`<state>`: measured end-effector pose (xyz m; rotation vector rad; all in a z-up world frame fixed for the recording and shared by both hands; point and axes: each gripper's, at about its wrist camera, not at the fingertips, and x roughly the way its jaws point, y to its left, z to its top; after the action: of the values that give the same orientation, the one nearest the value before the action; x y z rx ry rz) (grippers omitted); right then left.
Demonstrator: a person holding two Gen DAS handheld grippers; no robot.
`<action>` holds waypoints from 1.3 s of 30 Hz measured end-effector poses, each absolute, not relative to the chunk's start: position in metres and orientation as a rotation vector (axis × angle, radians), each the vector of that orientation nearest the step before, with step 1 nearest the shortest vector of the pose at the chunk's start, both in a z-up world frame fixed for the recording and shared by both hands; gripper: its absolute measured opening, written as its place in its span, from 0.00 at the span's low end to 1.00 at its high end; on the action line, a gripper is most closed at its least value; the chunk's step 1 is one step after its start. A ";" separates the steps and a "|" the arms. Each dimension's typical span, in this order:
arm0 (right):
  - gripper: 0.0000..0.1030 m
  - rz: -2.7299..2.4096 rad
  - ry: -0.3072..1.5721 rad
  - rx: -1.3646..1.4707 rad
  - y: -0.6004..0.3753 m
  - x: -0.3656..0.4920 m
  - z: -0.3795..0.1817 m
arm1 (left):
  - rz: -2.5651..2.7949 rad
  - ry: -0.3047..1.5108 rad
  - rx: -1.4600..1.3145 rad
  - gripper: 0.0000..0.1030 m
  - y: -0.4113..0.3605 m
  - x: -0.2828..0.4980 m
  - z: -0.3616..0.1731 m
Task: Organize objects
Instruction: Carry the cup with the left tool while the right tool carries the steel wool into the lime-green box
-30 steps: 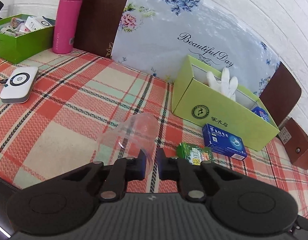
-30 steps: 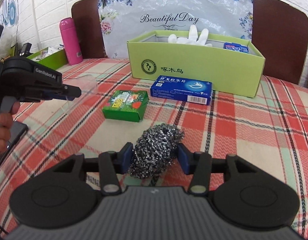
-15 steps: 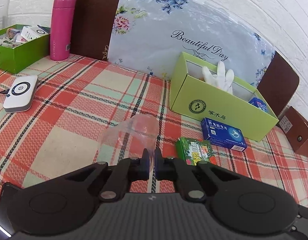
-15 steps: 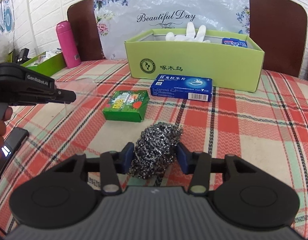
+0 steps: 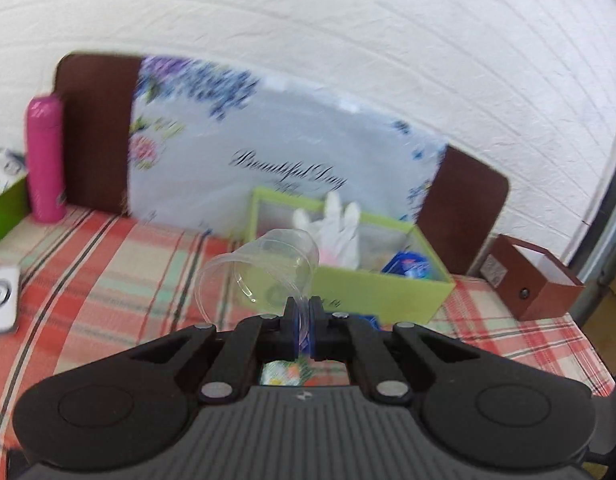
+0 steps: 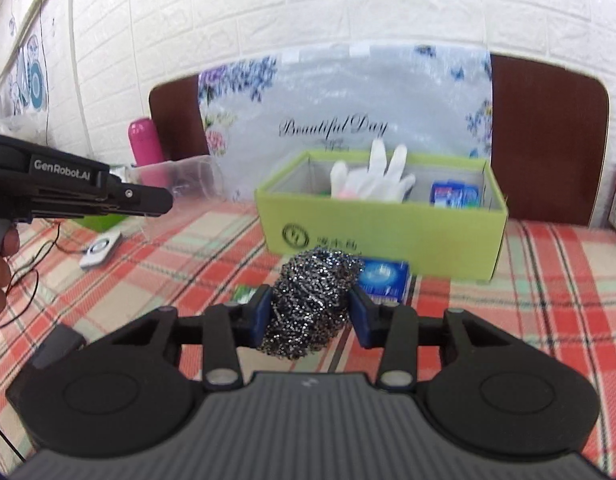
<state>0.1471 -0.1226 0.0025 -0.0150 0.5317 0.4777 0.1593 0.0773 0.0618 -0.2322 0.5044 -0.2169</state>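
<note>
Left hand-held gripper clamped on the wall of the clear cup, lifted off the plaid counter. Right hand-held gripper, jaws just closing, squeezes the steel wool. Green box at 12 o'clock, open-topped. Only the right view shows the blue packet, half hidden. Left view blurred.

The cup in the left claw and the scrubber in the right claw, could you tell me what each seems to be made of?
Cup: probably thin clear plastic, glossy; the green box shows through its wall, and the rim is pinched flat in the left claw.
Scrubber: looks like coiled steel wire, shiny grey with glinting strands, squeezed in the right claw.
</note>
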 end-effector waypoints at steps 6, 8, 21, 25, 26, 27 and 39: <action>0.40 0.456 0.447 -0.034 -0.131 0.176 0.032 | -0.279 0.455 -0.160 0.03 0.045 0.196 0.091; 0.40 0.446 0.418 -0.050 -0.132 0.189 0.038 | -0.298 0.454 -0.166 0.03 0.039 0.215 0.095; 0.40 0.387 0.402 -0.100 -0.128 0.296 0.022 | -0.325 0.508 -0.074 0.03 0.012 0.318 0.074; 0.53 0.371 0.414 -0.116 -0.120 0.325 0.002 | -0.314 0.514 -0.053 0.05 0.013 0.337 0.061; 0.73 0.374 0.425 -0.125 -0.118 0.330 -0.004 | -0.312 0.517 -0.045 0.17 0.013 0.341 0.056; 0.80 0.371 0.442 -0.136 -0.116 0.334 -0.009 | -0.306 0.530 -0.039 0.43 0.014 0.344 0.052; 1.00 0.363 0.361 -0.190 -0.119 0.302 -0.018 | -0.239 0.508 -0.044 0.74 0.034 0.311 0.037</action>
<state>0.3020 -0.1192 -0.0183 -0.1898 0.3613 0.3635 0.3114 0.0336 0.0369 -0.0443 0.5081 -0.2387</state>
